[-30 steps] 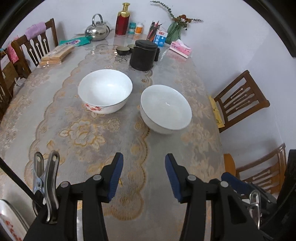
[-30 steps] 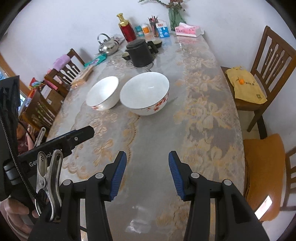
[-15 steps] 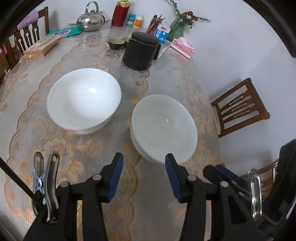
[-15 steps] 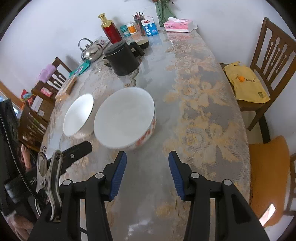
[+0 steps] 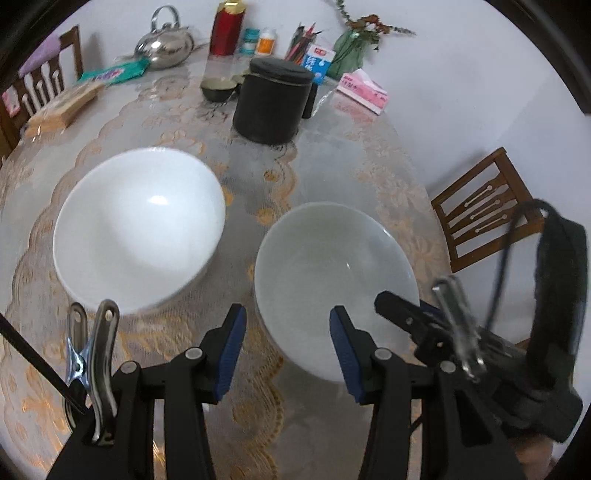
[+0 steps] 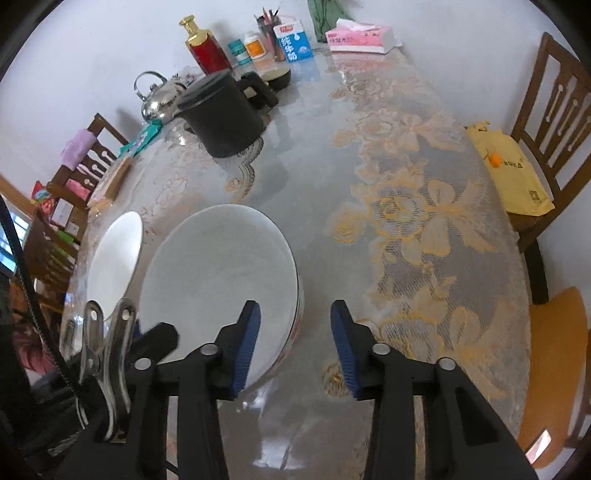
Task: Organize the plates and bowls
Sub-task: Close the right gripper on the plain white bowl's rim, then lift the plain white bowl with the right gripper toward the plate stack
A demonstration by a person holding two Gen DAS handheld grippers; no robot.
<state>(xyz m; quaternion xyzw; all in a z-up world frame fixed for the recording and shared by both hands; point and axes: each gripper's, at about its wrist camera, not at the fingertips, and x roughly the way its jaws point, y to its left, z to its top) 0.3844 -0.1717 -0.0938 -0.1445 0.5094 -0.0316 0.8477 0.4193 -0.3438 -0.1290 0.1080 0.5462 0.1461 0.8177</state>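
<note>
Right gripper [image 6: 293, 343], at lower centre, is closing, its jaws astride the near rim of the flower-edged bowl [image 6: 218, 280], not yet pinching it. Left gripper [image 5: 286, 347] hangs unclenched over that bowl's near-left rim. Both bowls sit upright, mouths up; the second bowl [image 5: 138, 229] lies farther left on the table [image 6: 406, 206].

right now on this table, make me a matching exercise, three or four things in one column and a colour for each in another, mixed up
Things:
1. kettle
2. lidded pot
3. tissue pack
4. tall bottle

Colours:
a. pink
b. red with a gold cap
c. silver
d. black

Pairs: 1-c, 2-d, 3-a, 4-b
</note>
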